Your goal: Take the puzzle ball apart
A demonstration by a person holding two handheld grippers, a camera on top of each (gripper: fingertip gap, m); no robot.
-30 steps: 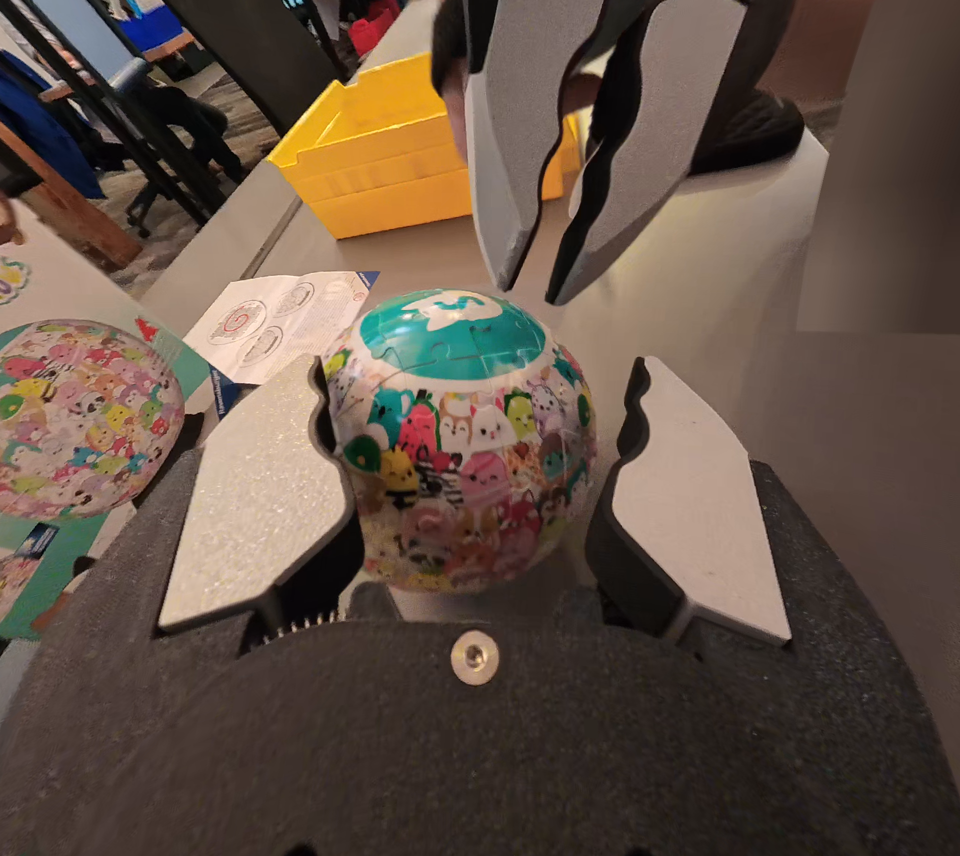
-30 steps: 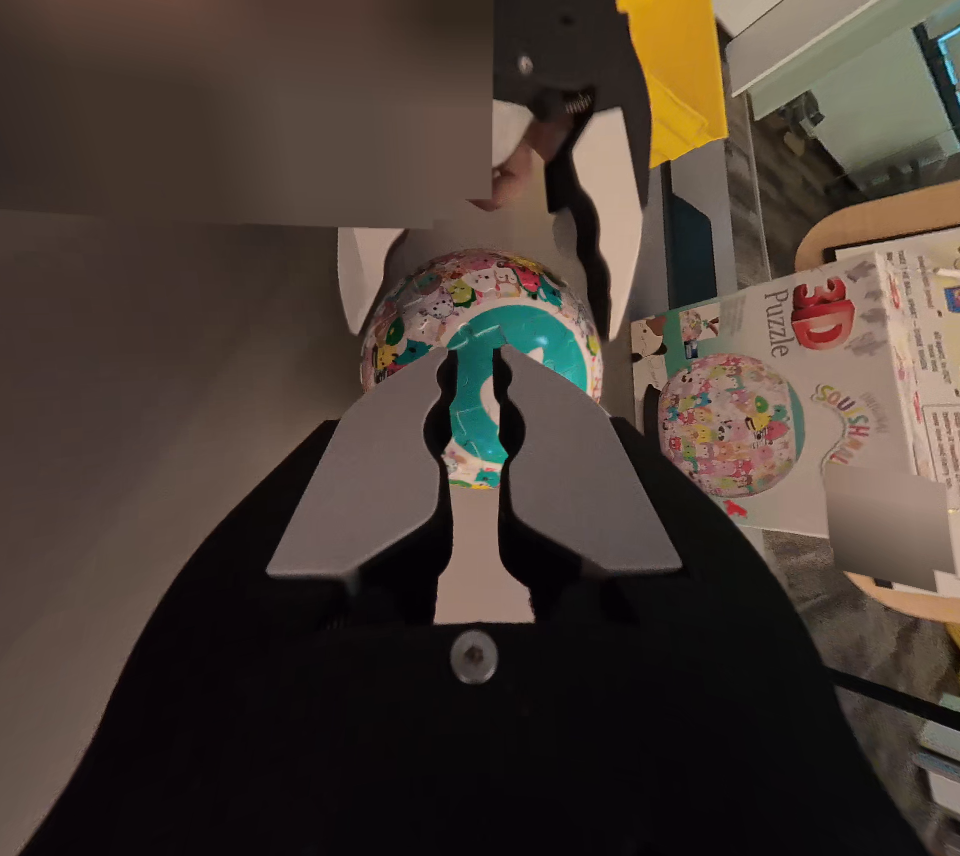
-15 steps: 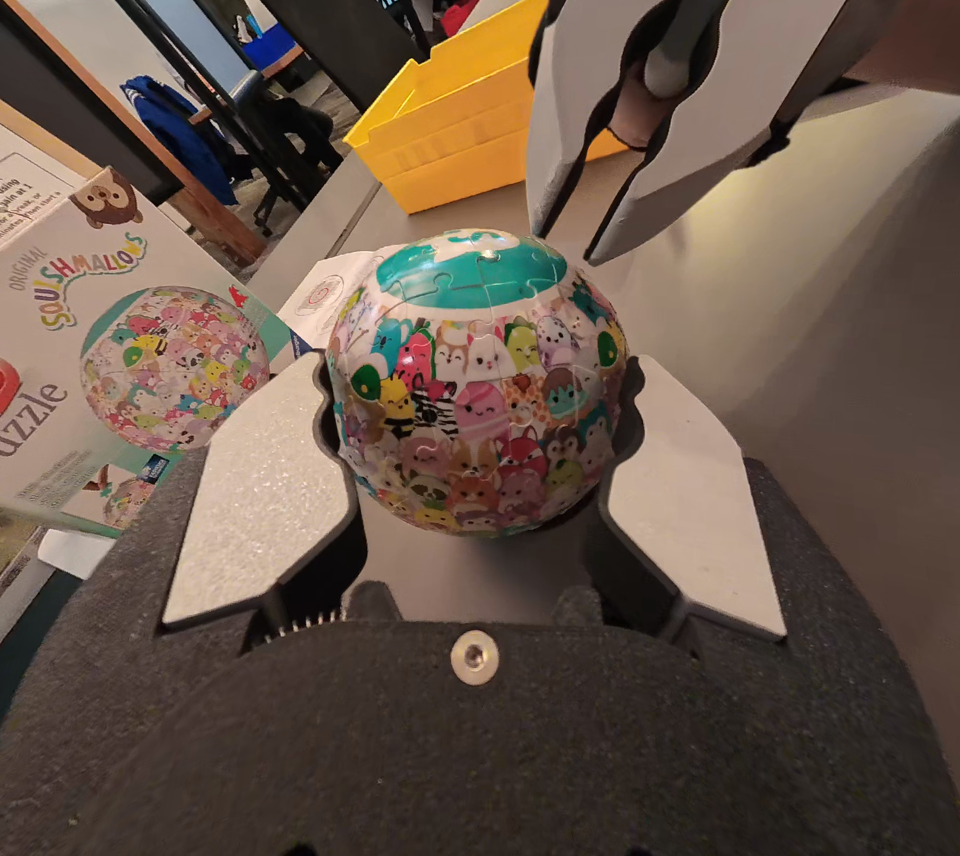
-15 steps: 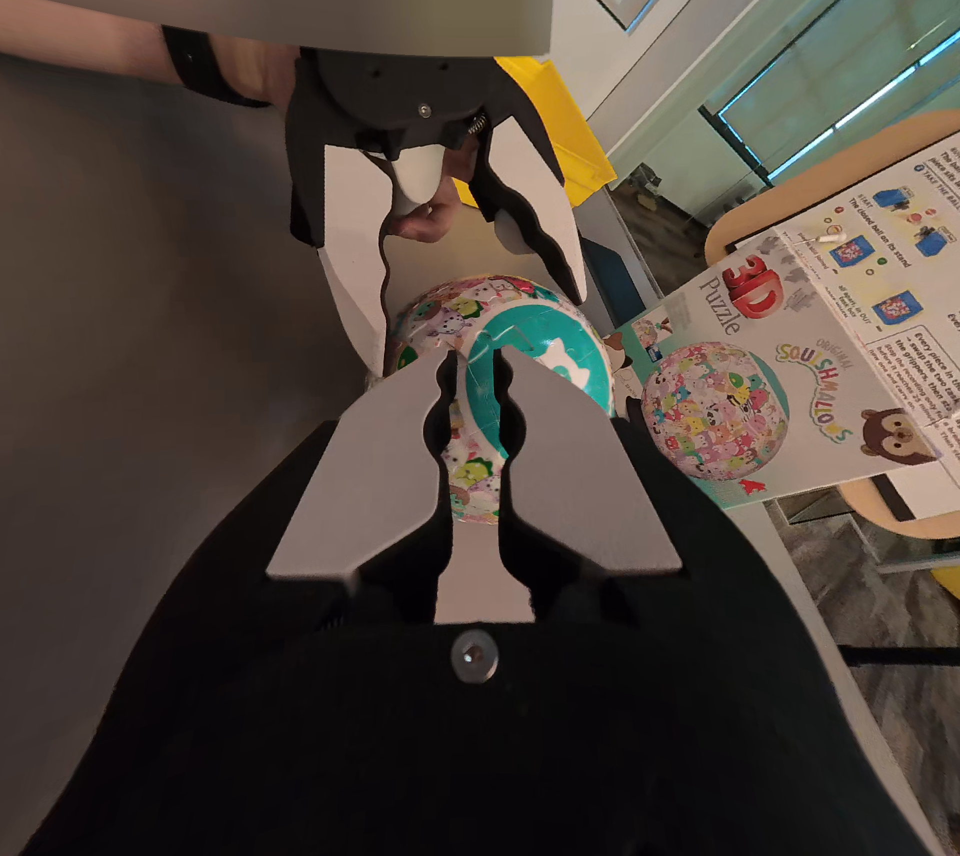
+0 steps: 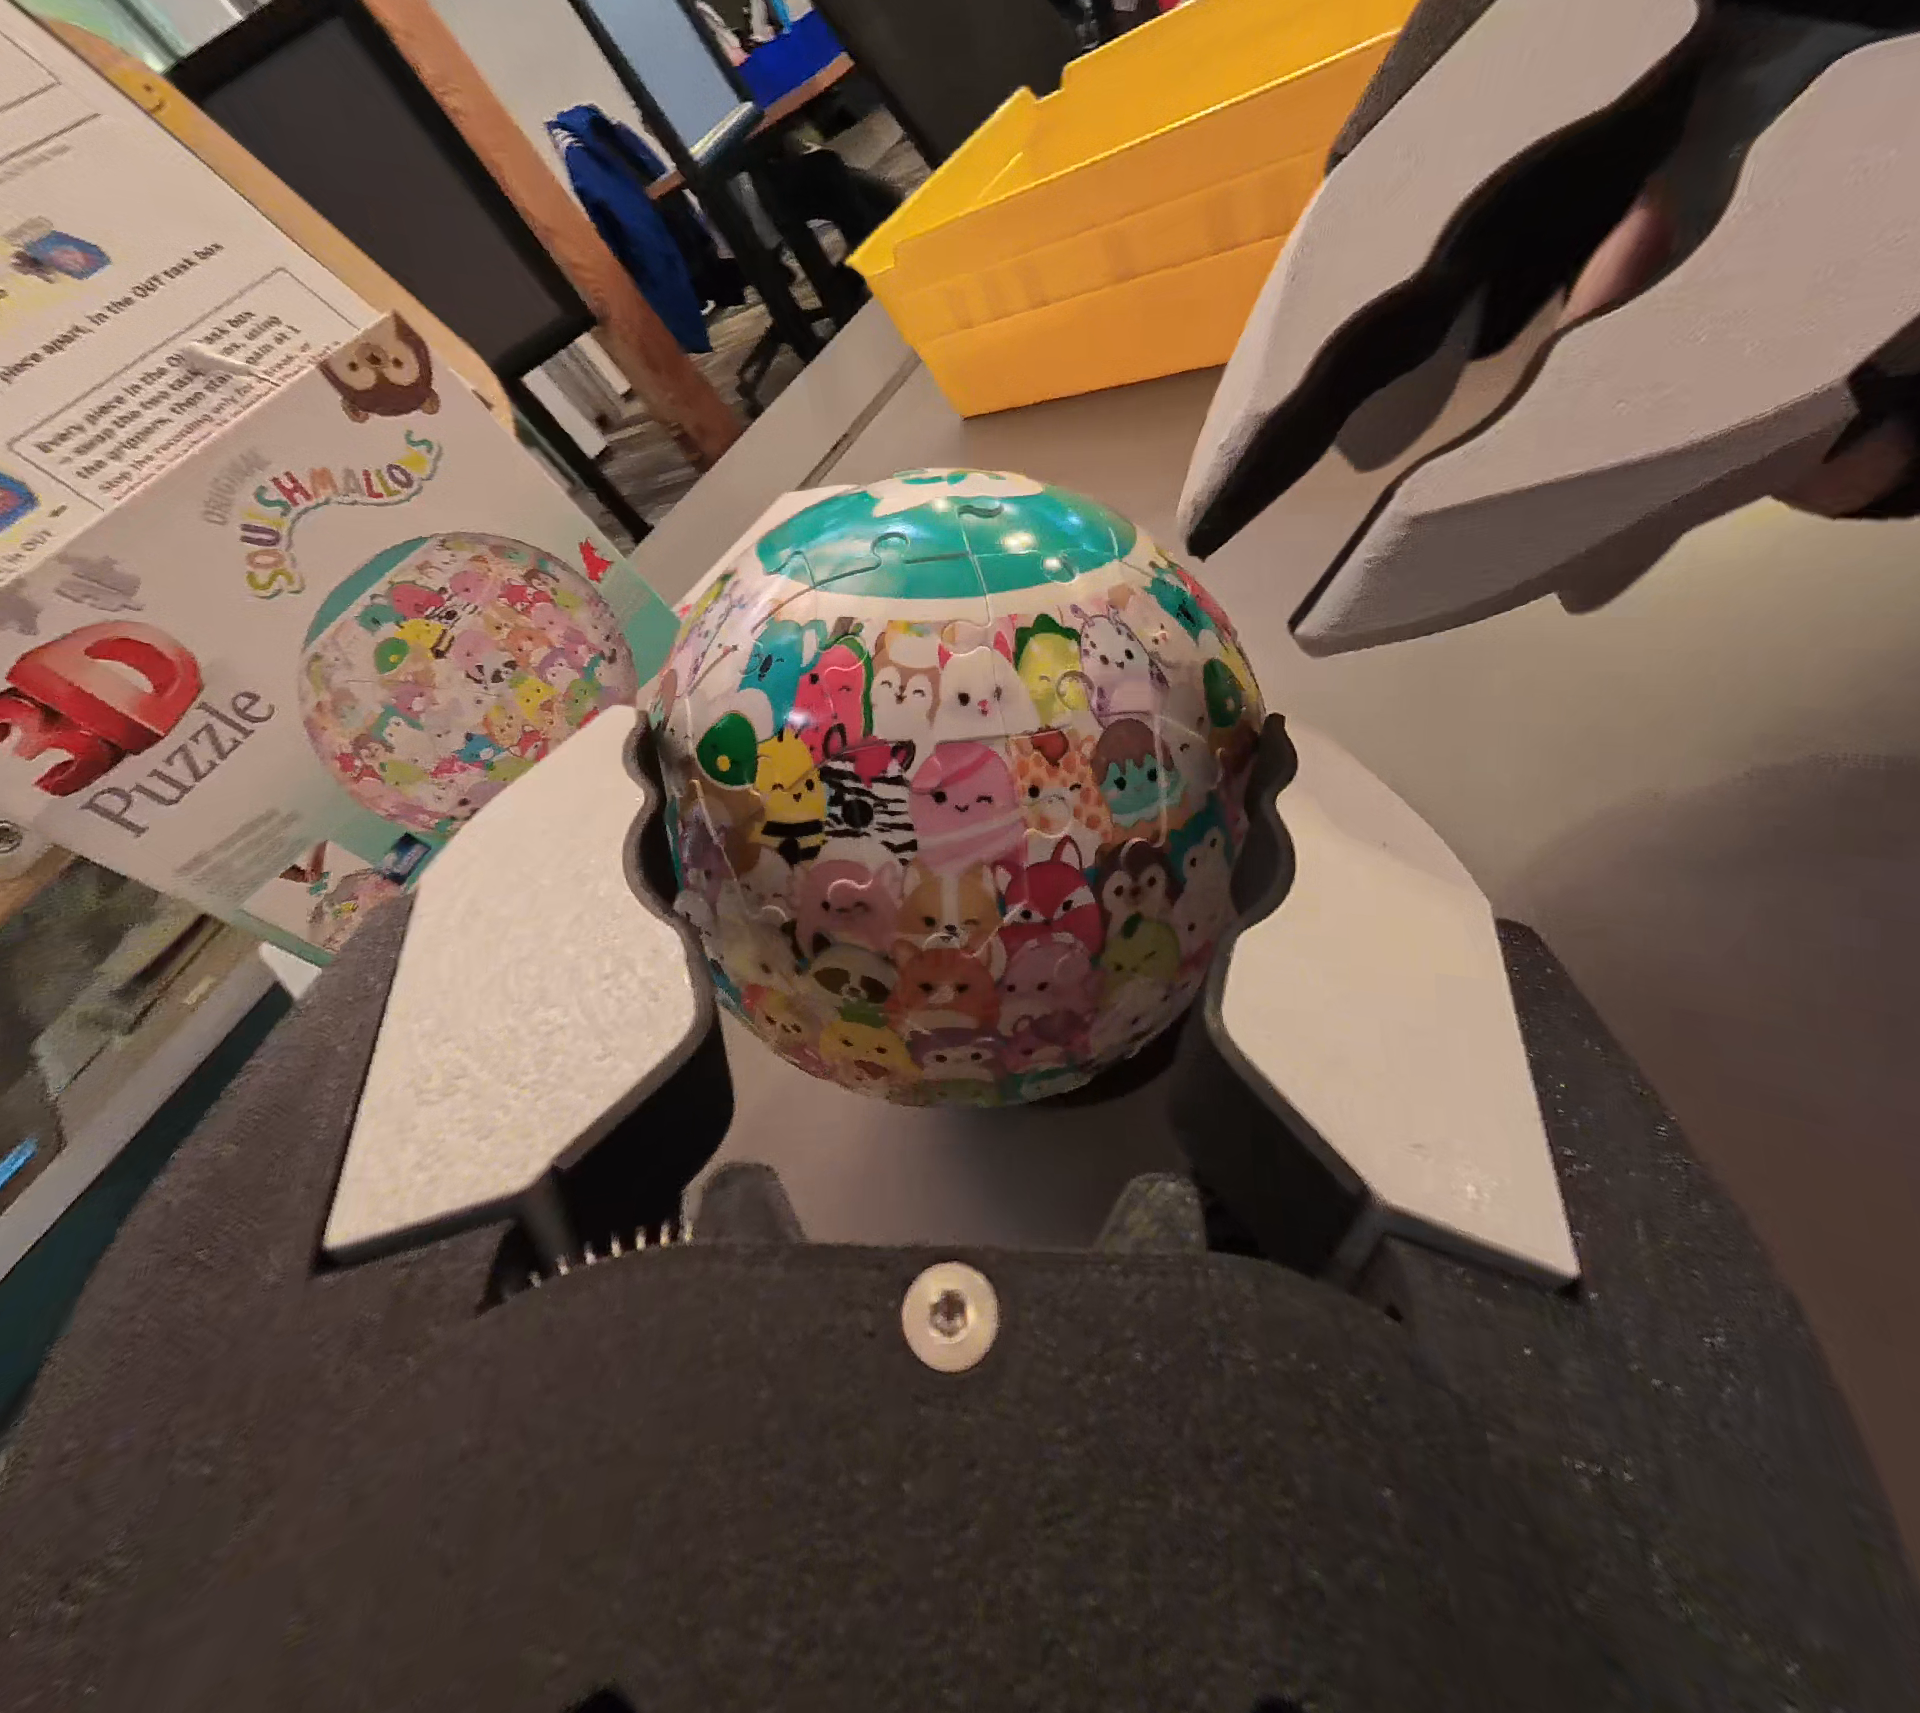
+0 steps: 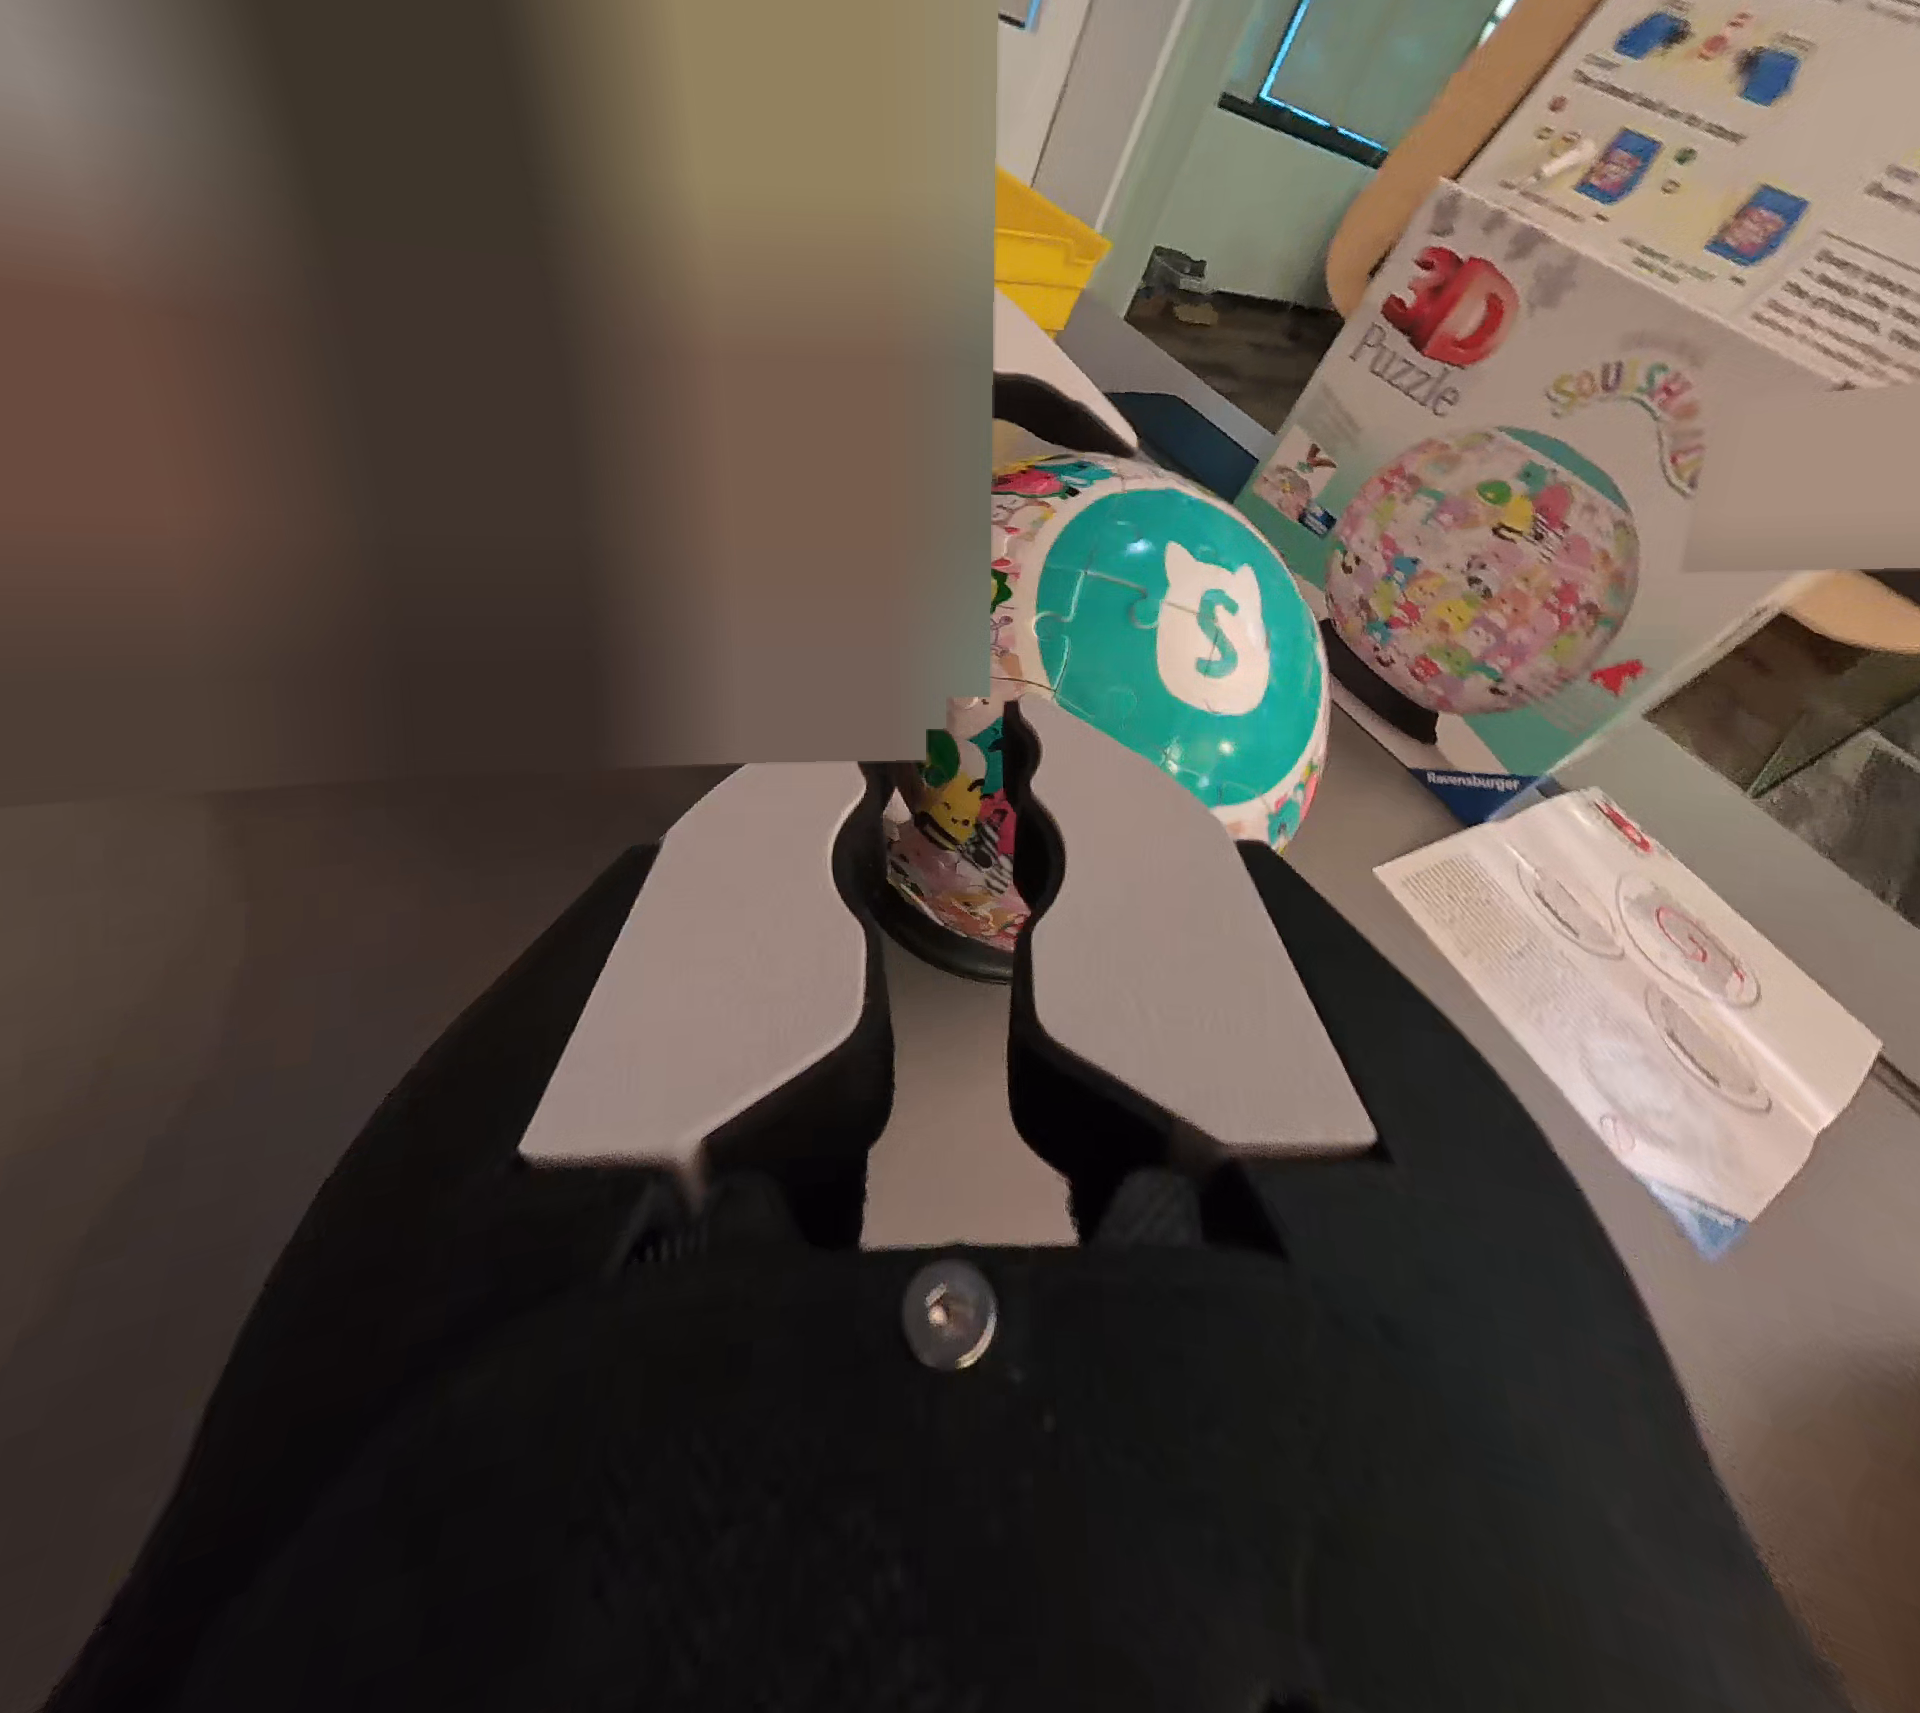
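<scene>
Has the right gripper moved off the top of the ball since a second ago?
Yes. In the left wrist view the right gripper now sits right of the puzzle ball beside its teal cap, no longer above it before the yellow bin.

You had lettering on four things, none repeated here: the puzzle box (image 5: 260, 676) at the left of the left wrist view, the printed sheet (image 6: 1766, 53) at upper right of the right wrist view, the leaflet (image 6: 1621, 988) lower right, and a white emblem on the puzzle ball (image 6: 1174, 614) at its teal cap.
</scene>
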